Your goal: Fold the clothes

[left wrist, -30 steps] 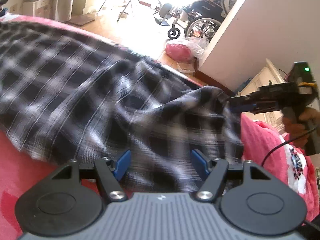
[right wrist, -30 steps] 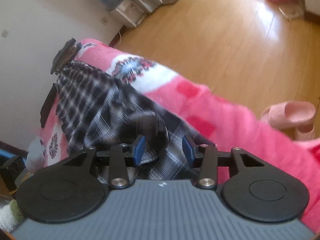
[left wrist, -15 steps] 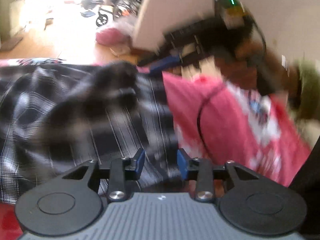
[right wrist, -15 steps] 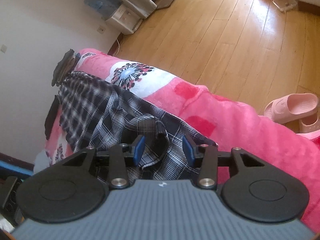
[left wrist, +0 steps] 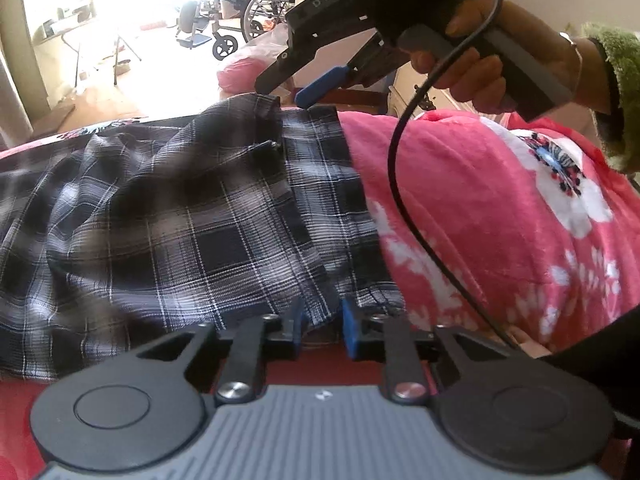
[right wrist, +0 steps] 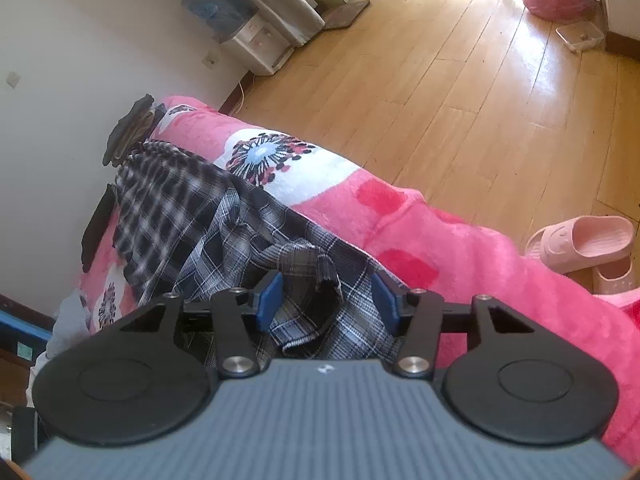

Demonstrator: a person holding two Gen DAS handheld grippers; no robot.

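Observation:
A black-and-white plaid shirt (left wrist: 200, 220) lies rumpled on a pink flowered blanket (left wrist: 500, 220). My left gripper (left wrist: 322, 328) is at the shirt's near hem, its blue pads close together with the hem pinched between them. Across the shirt, a hand holds my right gripper (left wrist: 286, 94) just above the far corner, jaws apart. In the right wrist view, the right gripper (right wrist: 326, 304) is open over a raised fold of the shirt (right wrist: 304, 256), and its pads do not touch the cloth.
The bed's edge drops to a wooden floor (right wrist: 460, 100) with pink slippers (right wrist: 580, 244) beside it. A wheelchair (left wrist: 256, 8) and a pink bag (left wrist: 240, 72) stand beyond. The right gripper's cable (left wrist: 400, 184) hangs over the blanket. A wall (right wrist: 80, 40) borders the bed.
My left gripper swung right and narrowed from wide open onto the near hem. The shirt, lifted toward the right gripper before, now lies on the bed. The right gripper's fingers spread slightly.

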